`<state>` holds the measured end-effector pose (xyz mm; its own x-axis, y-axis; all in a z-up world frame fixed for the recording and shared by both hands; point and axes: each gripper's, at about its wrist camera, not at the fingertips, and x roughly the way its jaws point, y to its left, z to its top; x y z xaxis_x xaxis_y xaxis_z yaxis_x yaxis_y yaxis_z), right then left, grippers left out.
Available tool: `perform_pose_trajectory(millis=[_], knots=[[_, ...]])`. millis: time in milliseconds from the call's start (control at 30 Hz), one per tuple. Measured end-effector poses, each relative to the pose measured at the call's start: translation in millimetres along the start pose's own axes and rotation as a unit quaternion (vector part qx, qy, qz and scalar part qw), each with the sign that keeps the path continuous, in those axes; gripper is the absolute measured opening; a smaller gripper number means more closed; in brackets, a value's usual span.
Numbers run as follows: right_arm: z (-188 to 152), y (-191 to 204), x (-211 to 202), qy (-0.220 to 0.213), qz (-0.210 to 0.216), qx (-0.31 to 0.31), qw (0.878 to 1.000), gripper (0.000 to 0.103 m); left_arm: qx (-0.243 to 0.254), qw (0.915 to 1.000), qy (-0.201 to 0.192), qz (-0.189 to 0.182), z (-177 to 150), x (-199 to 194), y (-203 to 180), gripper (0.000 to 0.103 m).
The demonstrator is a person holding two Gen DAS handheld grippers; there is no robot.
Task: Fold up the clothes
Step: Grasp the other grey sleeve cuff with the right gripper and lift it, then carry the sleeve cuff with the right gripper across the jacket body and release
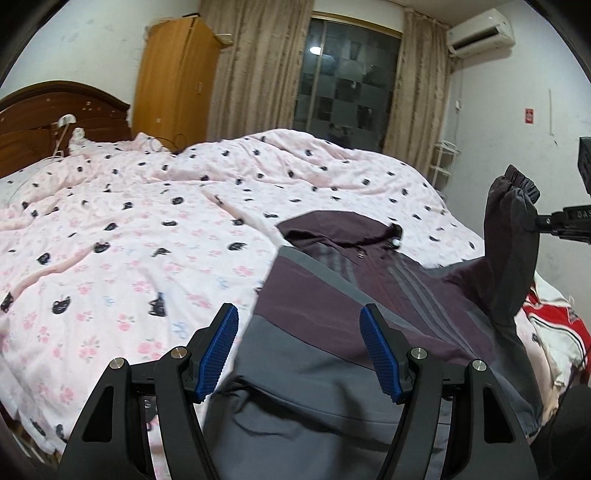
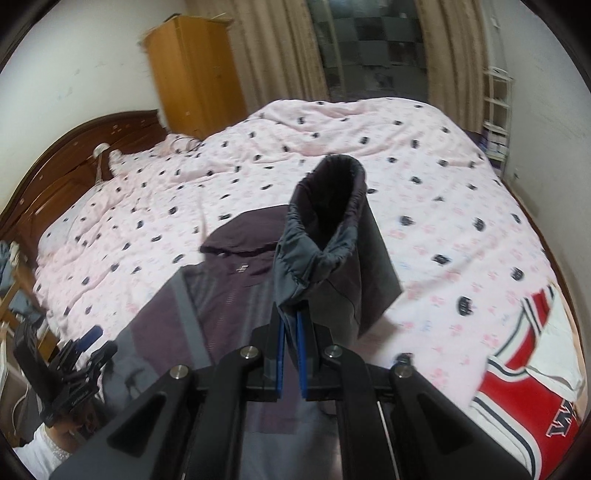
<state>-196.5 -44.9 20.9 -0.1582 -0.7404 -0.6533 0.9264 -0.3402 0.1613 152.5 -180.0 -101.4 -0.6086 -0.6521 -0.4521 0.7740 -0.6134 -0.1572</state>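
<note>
Plum-and-grey jacket [image 1: 332, 295] with grey chest stripes, pale pink quilt [image 1: 129, 240] (small pink flowers, black cat faces), red-white-navy jersey [image 2: 517, 387], blue pads [image 1: 218, 350], orange-brown wardrobe [image 1: 173, 74], beige curtains [image 1: 255, 66]

Bed [image 1: 129, 221] fills centre; headboard [image 1: 55, 107] far left, wardrobe [image 1: 173, 77] upper left, curtained window [image 1: 347, 74] top centre, aircon [image 1: 480, 33] upper right.
</note>
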Motion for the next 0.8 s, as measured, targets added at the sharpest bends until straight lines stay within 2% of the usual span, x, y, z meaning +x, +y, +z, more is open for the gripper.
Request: perform_pose_trajectory(millis=[167,300,533,800], knots=[[-3,36,10,0.009,0.027,-0.03,0.999,0.006,-0.024,0.9992,-0.003,0.032,1,-1,17,0.063],[-11,66,19,0.02,0.047,-0.06,0.997,0.006,-0.044,0.9981,-0.001,0.042,1,-1,31,0.063],[-42,115,43,0.054,0.076,-0.119,0.989,0.006,-0.05,0.9973,0.003,0.053,0,0,37,0.064],[-77,145,67,0.095,0.091,-0.151,0.98,0.006,-0.06,0.9952,0.004,0.076,-1,-1,47,0.064]])
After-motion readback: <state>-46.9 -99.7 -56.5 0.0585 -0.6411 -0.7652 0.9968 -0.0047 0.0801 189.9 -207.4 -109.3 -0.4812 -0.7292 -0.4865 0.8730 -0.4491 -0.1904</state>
